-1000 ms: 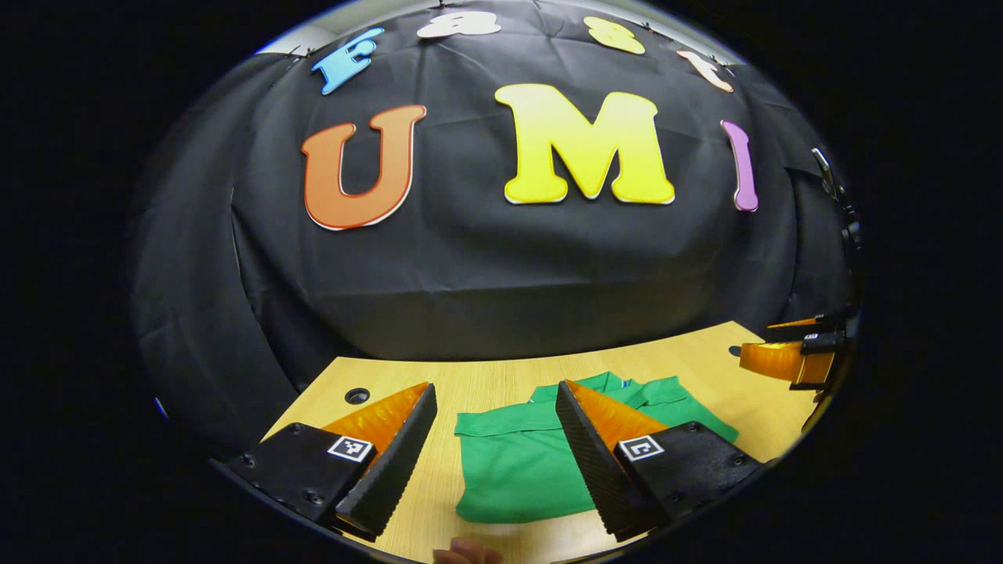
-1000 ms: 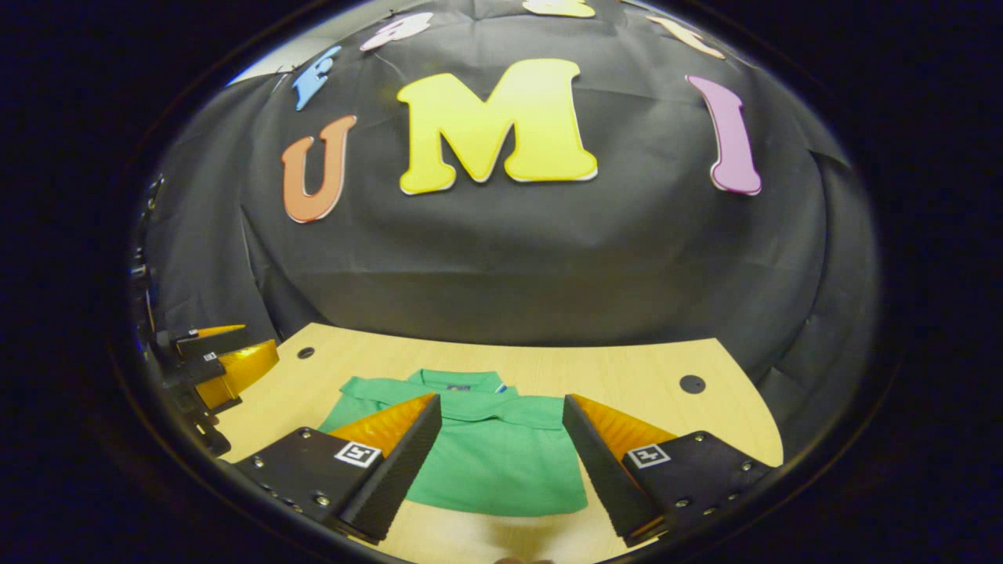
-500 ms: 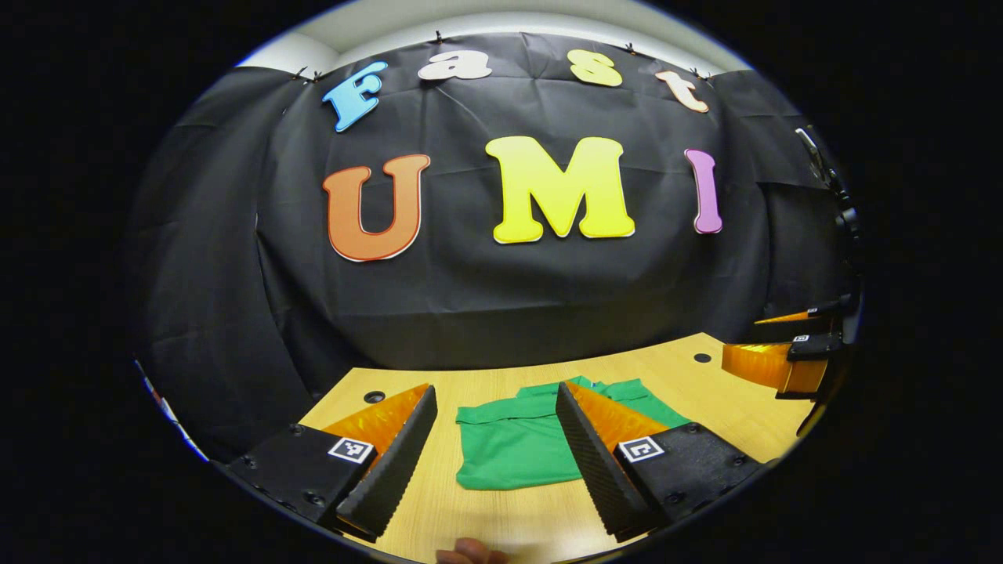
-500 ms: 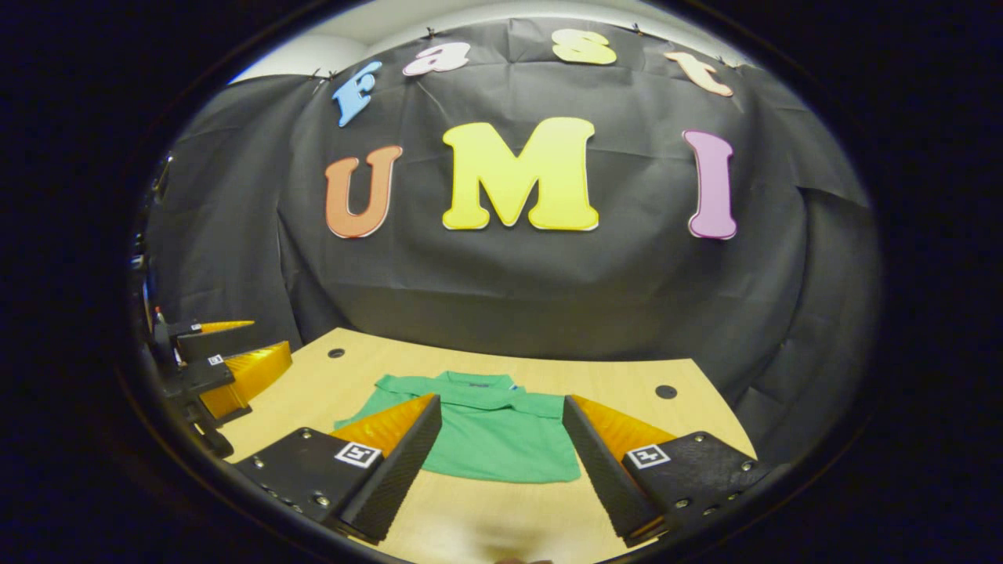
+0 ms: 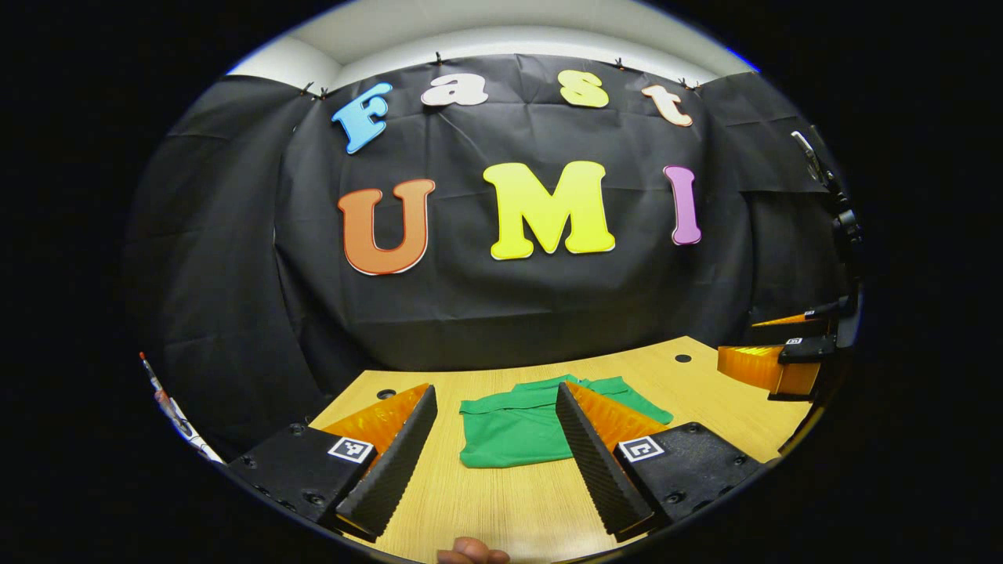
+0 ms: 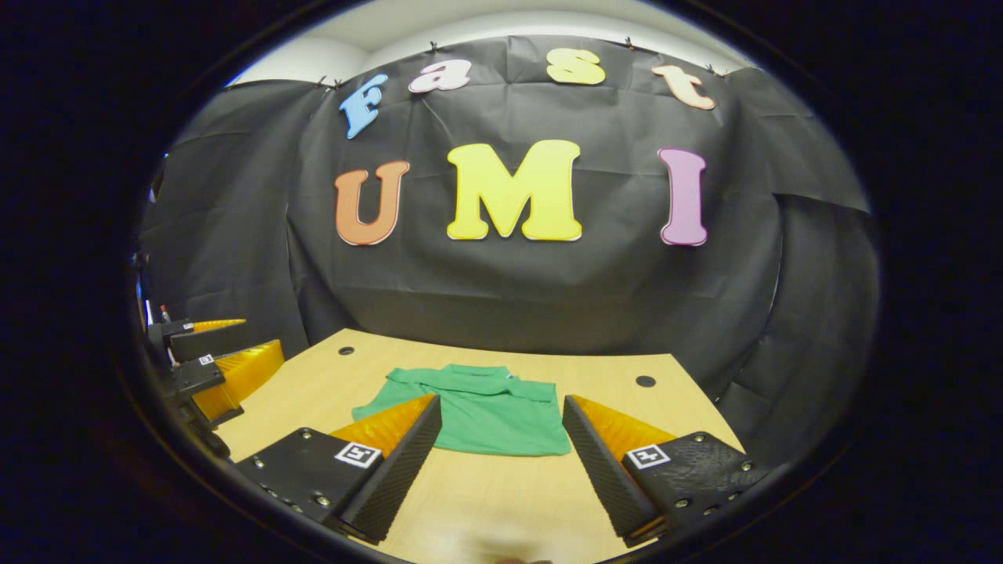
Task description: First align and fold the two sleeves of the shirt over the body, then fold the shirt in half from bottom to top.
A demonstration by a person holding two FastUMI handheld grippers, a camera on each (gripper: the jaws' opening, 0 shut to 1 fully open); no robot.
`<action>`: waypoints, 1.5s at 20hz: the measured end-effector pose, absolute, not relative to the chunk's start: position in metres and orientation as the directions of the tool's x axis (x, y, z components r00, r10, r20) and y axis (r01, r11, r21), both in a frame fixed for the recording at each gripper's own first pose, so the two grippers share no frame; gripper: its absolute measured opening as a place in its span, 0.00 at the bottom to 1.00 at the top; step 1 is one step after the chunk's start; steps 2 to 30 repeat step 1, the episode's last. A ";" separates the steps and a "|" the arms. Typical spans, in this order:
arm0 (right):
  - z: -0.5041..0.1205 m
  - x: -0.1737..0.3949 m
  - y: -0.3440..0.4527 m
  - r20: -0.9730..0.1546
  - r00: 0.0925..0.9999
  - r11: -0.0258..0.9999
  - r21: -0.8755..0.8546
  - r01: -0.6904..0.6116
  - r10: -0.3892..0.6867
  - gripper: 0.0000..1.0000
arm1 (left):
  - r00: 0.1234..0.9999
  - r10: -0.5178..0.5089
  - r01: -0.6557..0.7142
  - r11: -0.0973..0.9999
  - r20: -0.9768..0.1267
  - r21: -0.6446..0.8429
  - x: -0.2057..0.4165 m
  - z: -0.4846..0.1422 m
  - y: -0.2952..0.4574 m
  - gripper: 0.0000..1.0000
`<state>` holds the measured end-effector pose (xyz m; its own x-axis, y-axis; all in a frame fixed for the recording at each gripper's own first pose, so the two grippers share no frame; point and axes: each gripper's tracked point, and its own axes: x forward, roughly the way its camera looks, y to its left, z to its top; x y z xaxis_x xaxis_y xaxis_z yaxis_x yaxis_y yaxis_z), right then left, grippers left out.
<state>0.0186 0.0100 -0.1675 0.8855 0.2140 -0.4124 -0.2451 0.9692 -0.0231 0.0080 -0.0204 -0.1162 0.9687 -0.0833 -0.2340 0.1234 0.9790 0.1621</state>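
The green shirt (image 5: 517,427) lies flat on the wooden surface (image 5: 501,501), collar toward the booth wall; seen from the right gripper view, the shirt (image 6: 478,415) reads as a compact rectangle with its near edge straight, so the folds appear complete. Expect it to handle as light, limp knit — it will sag, drag and crease if lifted by one point, and a single layer will slip from the stack. If you need to square it up, take hold at the near corners of the folded edge, pinching all layers together, and keep both holds level. Your left tongs (image 5: 495,450) stand wide open and hold nothing, poised above the bare surface just short of the shirt, pointing toward the wall. Your right tongs (image 6: 501,458) are likewise spread wide and empty, set back from the shirt's near edge. In the left gripper view the right tongs (image 5: 772,360) show at the far right, raised clear of the surface — both grippers sit apart from the cloth, neither touching it.
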 end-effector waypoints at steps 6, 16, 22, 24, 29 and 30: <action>-0.164 0.013 0.008 -0.403 0.891 0.970 -0.024 -0.241 0.211 0.97 | 0.970 -0.087 0.124 0.979 -0.225 0.159 0.001 -0.114 -0.021 0.98; -0.164 0.013 0.008 -0.403 0.891 0.970 -0.024 -0.241 0.211 0.97 | 0.970 -0.087 0.124 0.979 -0.225 0.159 0.001 -0.114 -0.021 0.98; -0.164 0.013 0.008 -0.403 0.891 0.970 -0.024 -0.241 0.211 0.97 | 0.970 -0.087 0.124 0.979 -0.225 0.159 0.001 -0.114 -0.021 0.98; -0.164 0.013 0.008 -0.403 0.891 0.970 -0.024 -0.241 0.211 0.97 | 0.970 -0.087 0.124 0.979 -0.225 0.159 0.001 -0.114 -0.021 0.98; -0.164 0.013 0.008 -0.403 0.891 0.970 -0.024 -0.241 0.211 0.97 | 0.970 -0.087 0.124 0.979 -0.225 0.159 0.001 -0.114 -0.021 0.98; -0.164 0.013 0.008 -0.403 0.891 0.970 -0.024 -0.241 0.211 0.97 | 0.970 -0.087 0.124 0.979 -0.225 0.159 0.001 -0.114 -0.021 0.98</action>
